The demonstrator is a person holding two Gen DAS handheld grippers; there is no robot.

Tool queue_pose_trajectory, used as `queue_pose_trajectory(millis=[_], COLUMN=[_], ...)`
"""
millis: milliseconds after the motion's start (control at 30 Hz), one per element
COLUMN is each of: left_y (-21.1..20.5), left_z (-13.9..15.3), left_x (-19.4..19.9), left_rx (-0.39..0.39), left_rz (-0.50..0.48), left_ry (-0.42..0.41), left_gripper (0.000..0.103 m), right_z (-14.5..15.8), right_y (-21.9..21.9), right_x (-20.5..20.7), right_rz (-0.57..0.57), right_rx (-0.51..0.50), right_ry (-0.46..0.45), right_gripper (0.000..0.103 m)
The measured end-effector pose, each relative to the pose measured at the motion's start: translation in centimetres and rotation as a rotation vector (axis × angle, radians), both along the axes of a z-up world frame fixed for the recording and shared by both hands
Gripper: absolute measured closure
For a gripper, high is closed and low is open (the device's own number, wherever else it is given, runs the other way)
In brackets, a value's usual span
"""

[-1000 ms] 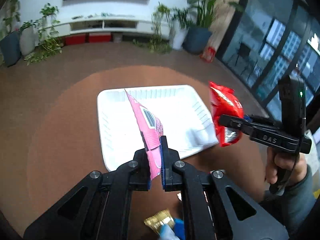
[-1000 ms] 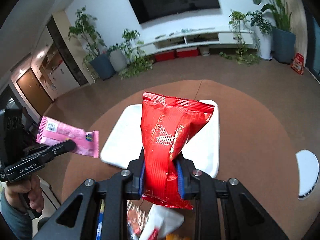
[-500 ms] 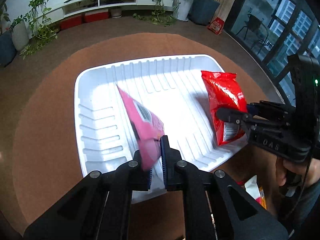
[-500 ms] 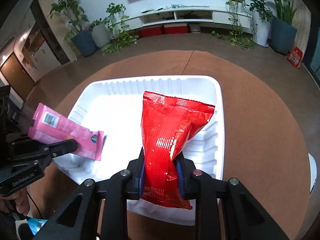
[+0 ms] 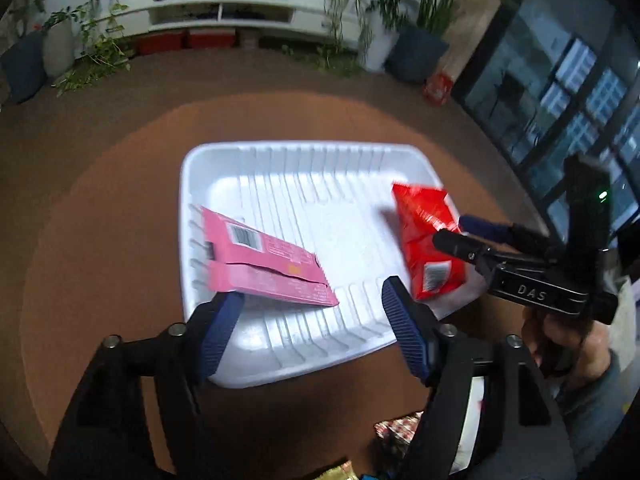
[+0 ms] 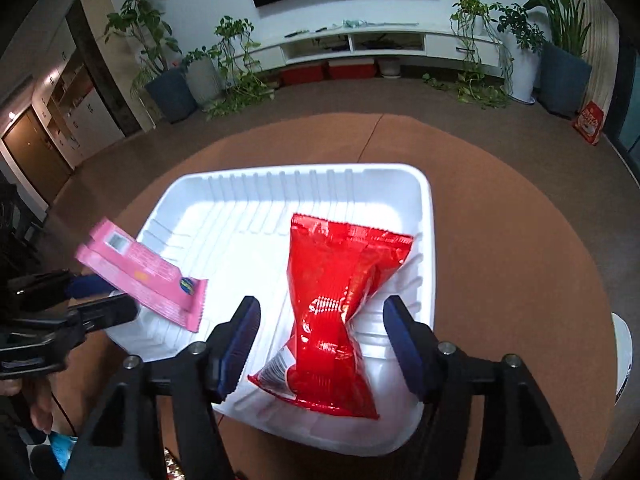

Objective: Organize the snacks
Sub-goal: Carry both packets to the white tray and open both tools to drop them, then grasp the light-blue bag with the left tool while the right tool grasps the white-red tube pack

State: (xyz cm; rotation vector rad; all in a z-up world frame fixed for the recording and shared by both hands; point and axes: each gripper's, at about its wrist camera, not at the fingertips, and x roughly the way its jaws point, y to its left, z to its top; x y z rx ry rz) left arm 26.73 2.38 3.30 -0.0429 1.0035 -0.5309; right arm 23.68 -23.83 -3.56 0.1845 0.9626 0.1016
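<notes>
Both grippers' jaws, clamped a moment earlier, were opening, left gripper releasing the flat pink snack packet and right gripper the crinkled red foil bag into the white ribbed plastic tray, so two snacks were stowed.

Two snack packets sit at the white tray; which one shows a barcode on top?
The pink packet, at the tray's left edge, shows a barcode near its far end. The red bag on the right shows crinkled foil, no barcode there.

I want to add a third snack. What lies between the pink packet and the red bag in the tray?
Only bare ribbed tray floor separates pink packet and red bag, seen in both wrist views.
</notes>
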Motion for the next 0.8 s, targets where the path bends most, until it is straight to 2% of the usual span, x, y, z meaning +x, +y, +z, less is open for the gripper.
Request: queue_pose_trajectory(millis=[67, 100, 133, 200, 267, 333, 467, 567, 633, 733, 800], left_y=[1.2, 1.8, 2.4, 4.3, 5.7, 6.9, 10.0, 10.4, 10.0, 8.5, 7.4], left_z=[1.9, 3.1, 4.0, 6.1, 7.3, 7.7, 7.1, 5.2, 3.7, 1.2, -0.2], left_x=[-1.3, -2.0, -2.8, -6.3, -9.2, -11.6, -16.7, -19.1, -20.5, -21.6, -21.9], left_rx=[-0.03, -0.043, -0.052, -0.027, 0.023, 0.059, 0.026, 0.022, 0.005, 0.016, 0.035], left_rz=[0.012, 0.012, 0.012, 0.055, 0.082, 0.112, 0.225, 0.23, 0.214, 0.174, 0.155], left_ry=[-0.05, -0.088, -0.142, -0.276, -0.306, -0.277, -0.22, -0.171, -0.143, -0.099, -0.093], left_gripper=[0.023, 0.006, 0.0, 0.0, 0.0, 0.0, 0.0, 0.0, 0.0, 0.0, 0.001], right_z=[1.0, 1.5, 2.2, 3.5, 4.9, 6.0, 7.1, 6.2, 5.1, 3.2, 2.3], right_y=[-0.7, -1.0, -1.2, -1.6, -2.0, -2.0, -1.3, -0.3, 0.4, 2.1, 2.9], right_x=[-0.8, -1.5, -2.1, -3.7, -6.1, -8.3, -12.3, -15.4, -17.1, -19.4, -20.2], right_rz=[-0.015, -0.023, -0.032, -0.048, -0.06, -0.061, -0.061, -0.055, -0.042, -0.031, -0.013], right_rx=[0.02, 0.03, 0.037, 0.051, 0.072, 0.071, 0.089, 0.113, 0.122, 0.07, 0.05], right_ry=[-0.021, -0.037, -0.056, -0.096, -0.141, -0.182, -0.219, -0.216, -0.182, -0.123, -0.095], right_gripper=[0.035, 0.033, 0.032, 0.028, 0.025, 0.019, 0.018, 0.018, 0.018, 0.031, 0.044])
